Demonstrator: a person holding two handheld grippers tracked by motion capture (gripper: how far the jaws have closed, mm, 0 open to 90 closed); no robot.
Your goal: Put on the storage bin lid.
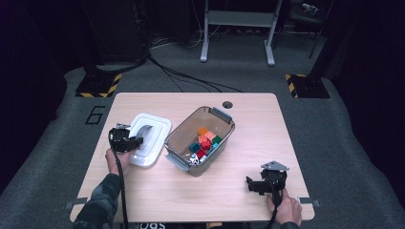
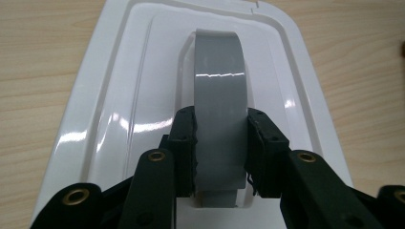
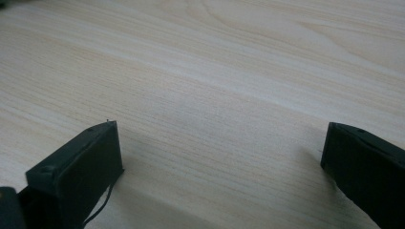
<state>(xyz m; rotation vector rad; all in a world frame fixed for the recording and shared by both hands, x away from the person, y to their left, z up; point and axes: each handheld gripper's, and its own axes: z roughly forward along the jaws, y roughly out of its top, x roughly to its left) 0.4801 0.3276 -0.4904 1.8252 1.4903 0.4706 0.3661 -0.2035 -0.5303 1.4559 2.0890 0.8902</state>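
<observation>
- A dark room with grey carpet and cables around a pale wooden table (image 1: 248, 191); a desk frame stands at the far side.
- The white lid (image 1: 160, 125) lies flat at the table's left, just beside the clear bin (image 1: 177, 138) holding coloured blocks (image 1: 206, 140).
- The left gripper (image 2: 220, 157) is clenched on the lid's grey handle (image 2: 219, 90), whose long axis runs away from the claw, near to far.
- The bin sits to the lid's right, so any carry would probably go rightward.
- The right gripper (image 3: 219, 157), well apart at the near right, stands released over bare wood.
</observation>
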